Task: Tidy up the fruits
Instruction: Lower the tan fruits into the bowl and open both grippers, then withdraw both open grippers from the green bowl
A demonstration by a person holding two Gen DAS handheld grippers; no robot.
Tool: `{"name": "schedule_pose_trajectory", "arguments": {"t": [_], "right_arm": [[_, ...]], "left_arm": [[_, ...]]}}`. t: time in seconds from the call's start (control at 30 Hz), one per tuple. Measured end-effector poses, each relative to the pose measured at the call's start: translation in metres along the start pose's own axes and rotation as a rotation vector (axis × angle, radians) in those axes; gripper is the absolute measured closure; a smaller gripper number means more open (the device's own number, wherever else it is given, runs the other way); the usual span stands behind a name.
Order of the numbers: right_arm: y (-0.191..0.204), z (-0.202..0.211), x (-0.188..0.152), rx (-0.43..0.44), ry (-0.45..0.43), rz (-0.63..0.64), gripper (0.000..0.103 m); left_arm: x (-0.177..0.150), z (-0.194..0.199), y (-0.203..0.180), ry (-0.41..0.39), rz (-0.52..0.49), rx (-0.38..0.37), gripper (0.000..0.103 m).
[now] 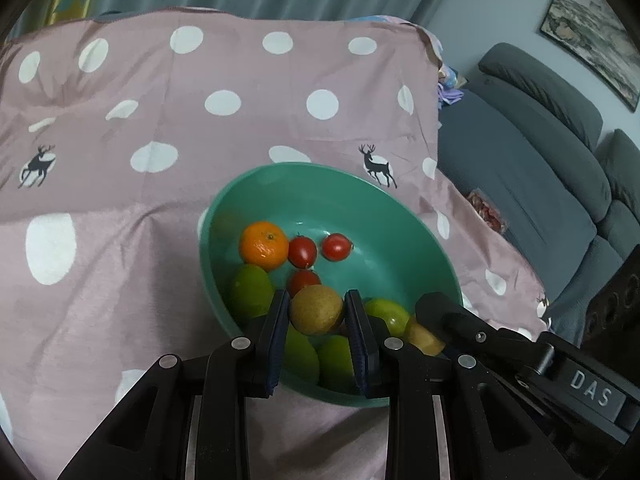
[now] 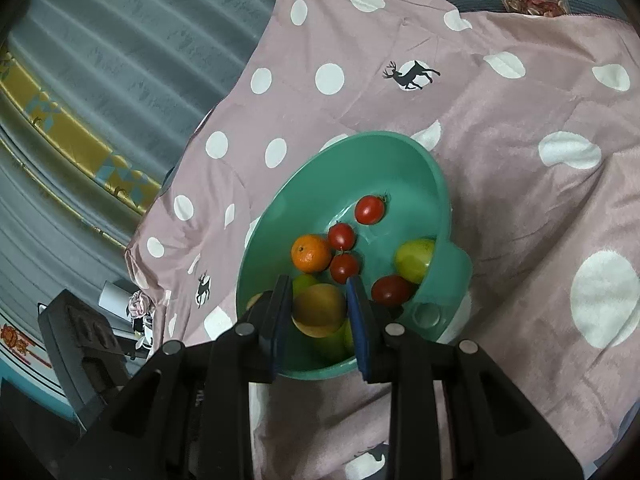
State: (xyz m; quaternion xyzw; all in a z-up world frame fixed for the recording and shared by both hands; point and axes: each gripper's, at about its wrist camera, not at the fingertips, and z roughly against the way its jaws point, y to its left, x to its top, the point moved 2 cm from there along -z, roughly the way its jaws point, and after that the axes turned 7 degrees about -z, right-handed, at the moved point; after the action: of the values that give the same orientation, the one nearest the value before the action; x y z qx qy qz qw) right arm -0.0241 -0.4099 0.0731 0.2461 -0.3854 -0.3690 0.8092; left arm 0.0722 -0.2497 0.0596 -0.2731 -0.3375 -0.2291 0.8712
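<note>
Low in both frames, above the teal bowl (image 1: 280, 184) of mixed fruit, the left gripper (image 1: 317, 312) pinched a brown kiwi (image 1: 316, 309) and the right gripper (image 2: 319, 311) an orange-yellow fruit (image 2: 320, 310) — either round fruit might have slipped, bounced off the pile and rolled across the spotted cloth (image 1: 120, 240).

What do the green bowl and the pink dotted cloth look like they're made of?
Round teal-green bowl: probably plastic, smooth and semi-glossy, with soft highlights and a moulded rim. Pink polka-dot cloth: woven fabric, slightly shiny, creased and draped.
</note>
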Motion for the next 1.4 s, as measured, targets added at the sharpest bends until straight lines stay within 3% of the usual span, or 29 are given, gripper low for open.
{"name": "schedule_pose_trajectory", "arguments": {"t": [0.3, 0.43, 0.77, 0.93, 1.0, 1.03, 1.07, 1.1, 1.2, 1.23, 1.3, 1.4], "right_arm": [[-0.007, -0.003, 0.002, -0.003, 0.006, -0.025, 0.074], [-0.005, -0.004, 0.0, 0.004, 0.014, -0.028, 0.073], [-0.002, -0.004, -0.001, -0.005, 0.014, -0.041, 0.076], [-0.004, -0.001, -0.001, 0.001, 0.022, -0.078, 0.074], [-0.003, 0.005, -0.002, -0.006, 0.009, -0.083, 0.069], [-0.003, 0.008, -0.001, -0.012, -0.001, -0.084, 0.058], [-0.004, 0.013, -0.002, -0.018, -0.012, -0.089, 0.052], [-0.003, 0.017, -0.001, -0.012, -0.022, -0.09, 0.049], [-0.006, 0.031, 0.001, -0.019, -0.052, -0.103, 0.024], [-0.008, 0.036, 0.001, -0.049, -0.061, -0.109, 0.013], [-0.015, 0.045, 0.002, -0.121, -0.092, -0.129, 0.01], [-0.028, 0.053, 0.004, -0.135, -0.091, -0.164, 0.008]], "left_arm": [[-0.001, -0.002, -0.005, -0.01, -0.024, 0.025, 0.075], [0.0, -0.001, -0.005, -0.022, -0.048, 0.094, 0.075], [0.0, 0.002, -0.002, -0.023, -0.031, 0.088, 0.075], [-0.001, 0.003, -0.004, 0.001, -0.063, 0.128, 0.075], [-0.001, 0.003, -0.007, 0.013, -0.08, 0.131, 0.068], [-0.001, 0.003, -0.01, 0.019, -0.092, 0.118, 0.056], [-0.001, 0.004, -0.012, 0.02, -0.103, 0.102, 0.043], [-0.002, 0.006, -0.015, 0.016, -0.118, 0.087, 0.036], [-0.003, 0.013, -0.023, -0.006, -0.146, 0.123, 0.005], [-0.003, 0.014, -0.023, -0.003, -0.142, 0.15, 0.001], [-0.004, 0.016, -0.022, 0.007, -0.127, 0.178, 0.001], [-0.006, 0.01, -0.015, 0.07, -0.091, 0.181, 0.001]]}}
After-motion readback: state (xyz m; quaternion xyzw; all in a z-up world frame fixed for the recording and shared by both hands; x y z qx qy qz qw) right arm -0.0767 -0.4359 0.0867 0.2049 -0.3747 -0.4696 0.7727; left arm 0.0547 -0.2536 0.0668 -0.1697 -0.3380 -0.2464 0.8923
